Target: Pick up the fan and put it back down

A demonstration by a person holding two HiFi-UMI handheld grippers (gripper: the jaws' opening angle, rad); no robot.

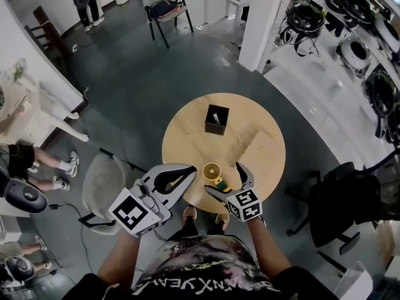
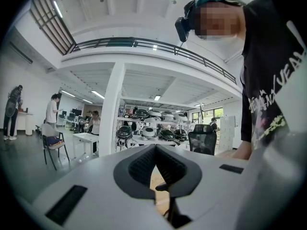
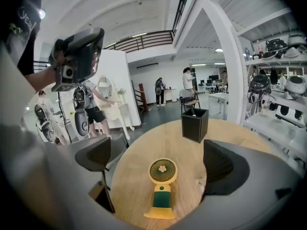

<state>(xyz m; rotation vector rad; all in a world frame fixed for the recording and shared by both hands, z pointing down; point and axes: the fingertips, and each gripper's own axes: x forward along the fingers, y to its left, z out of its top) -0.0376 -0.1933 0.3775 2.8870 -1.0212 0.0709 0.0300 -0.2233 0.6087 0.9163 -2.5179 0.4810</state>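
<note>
A small green and yellow hand fan (image 1: 213, 172) lies flat on the round wooden table (image 1: 187, 136), near its front edge. In the right gripper view the fan (image 3: 161, 186) has its round head away from me and its yellow base towards me. My right gripper (image 1: 229, 183) is open, just short of the fan's base, and the fan lies ahead between the spread jaws (image 3: 156, 150) without touching them. My left gripper (image 1: 187, 171) hovers at the table's front-left edge, left of the fan. Its jaws meet with nothing between them (image 2: 156, 150).
A black open box (image 1: 217, 119) stands at the table's middle, beyond the fan (image 3: 194, 123). A pale chair (image 1: 103, 183) sits left of the table and a black office chair (image 1: 344, 205) right. Shelves of headgear (image 1: 350, 24) line the right side. People stand and sit at the left.
</note>
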